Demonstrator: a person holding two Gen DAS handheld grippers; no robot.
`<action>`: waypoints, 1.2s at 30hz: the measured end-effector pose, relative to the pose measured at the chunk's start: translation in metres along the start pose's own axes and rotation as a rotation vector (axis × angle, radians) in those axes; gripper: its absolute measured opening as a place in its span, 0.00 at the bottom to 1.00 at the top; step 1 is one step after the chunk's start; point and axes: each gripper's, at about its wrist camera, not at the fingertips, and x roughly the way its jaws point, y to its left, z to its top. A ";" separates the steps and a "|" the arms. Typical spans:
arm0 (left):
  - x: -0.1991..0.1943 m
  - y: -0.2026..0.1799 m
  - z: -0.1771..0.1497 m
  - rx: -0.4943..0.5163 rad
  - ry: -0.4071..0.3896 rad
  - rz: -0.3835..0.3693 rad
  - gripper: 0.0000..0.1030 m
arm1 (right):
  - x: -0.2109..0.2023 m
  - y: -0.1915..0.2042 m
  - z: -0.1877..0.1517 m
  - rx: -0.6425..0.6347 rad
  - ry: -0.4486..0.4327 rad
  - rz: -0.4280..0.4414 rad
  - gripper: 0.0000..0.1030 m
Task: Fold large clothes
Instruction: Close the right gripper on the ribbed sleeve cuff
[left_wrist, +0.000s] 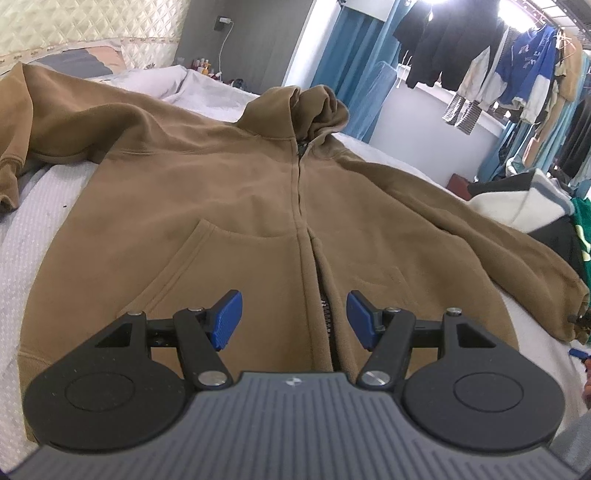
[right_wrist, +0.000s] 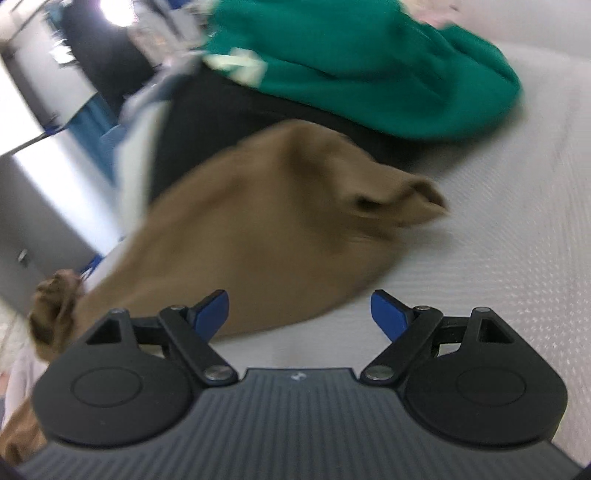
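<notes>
Both of your tools stand wide apart and hold nothing: the left tool (left_wrist: 293, 317) hovers over the lower hem of the brown hoodie (left_wrist: 229, 192), its blue pads either side of the zipper (left_wrist: 327, 314) without touching cloth, and the right tool (right_wrist: 299, 314) hangs above the blurred sleeve end (right_wrist: 402, 203) with its pads bare. You have the hoodie spread front-up on the bed (left_wrist: 22, 236), both sleeves flung outward and the hood at the far end. No fold shows yet, so by my reading the sleeves and body are all left to do.
</notes>
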 end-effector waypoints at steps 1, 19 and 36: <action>0.003 0.000 0.000 0.000 0.003 0.005 0.66 | 0.009 -0.008 0.000 0.030 -0.003 0.006 0.83; 0.033 -0.024 0.005 0.039 -0.008 0.053 0.66 | 0.034 -0.029 0.037 0.063 -0.200 0.256 0.30; 0.003 -0.010 0.011 -0.028 -0.090 0.010 0.66 | -0.088 0.159 0.204 -0.139 -0.350 0.275 0.20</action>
